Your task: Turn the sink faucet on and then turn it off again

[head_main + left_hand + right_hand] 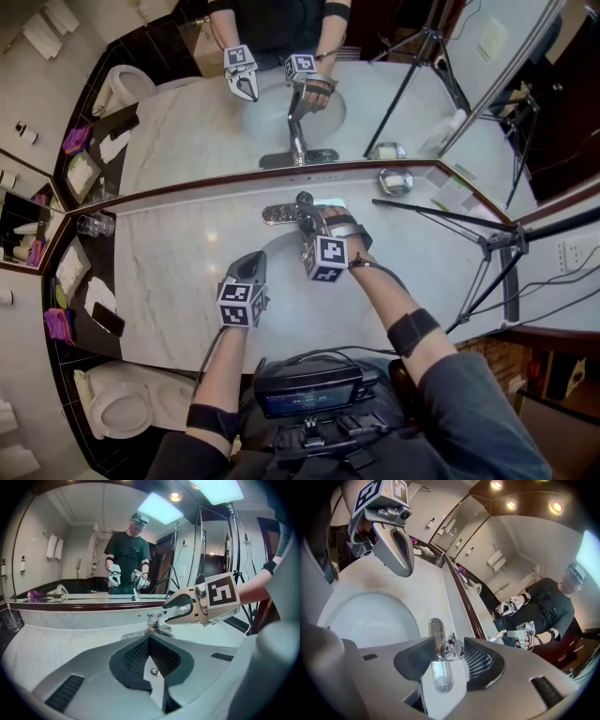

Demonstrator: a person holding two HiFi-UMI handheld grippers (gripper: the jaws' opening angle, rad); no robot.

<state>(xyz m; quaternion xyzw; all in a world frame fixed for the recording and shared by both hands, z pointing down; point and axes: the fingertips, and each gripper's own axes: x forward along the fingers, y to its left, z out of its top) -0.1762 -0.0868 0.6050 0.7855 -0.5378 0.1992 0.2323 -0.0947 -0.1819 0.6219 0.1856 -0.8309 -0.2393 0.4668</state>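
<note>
My right claw (pixel 450 645) stands open astride the faucet (pixel 440 677) lever at the sink's back rim, gripping nothing. My left claw (pixel 150 641) is closed and empty. Hazard: off-centre closure lets the pads skid off smooth chrome.

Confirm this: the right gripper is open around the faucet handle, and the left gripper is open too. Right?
No. The left gripper is shut, with nothing between its jaws, as the left gripper view shows. The right gripper is indeed open around the faucet handle.
</note>
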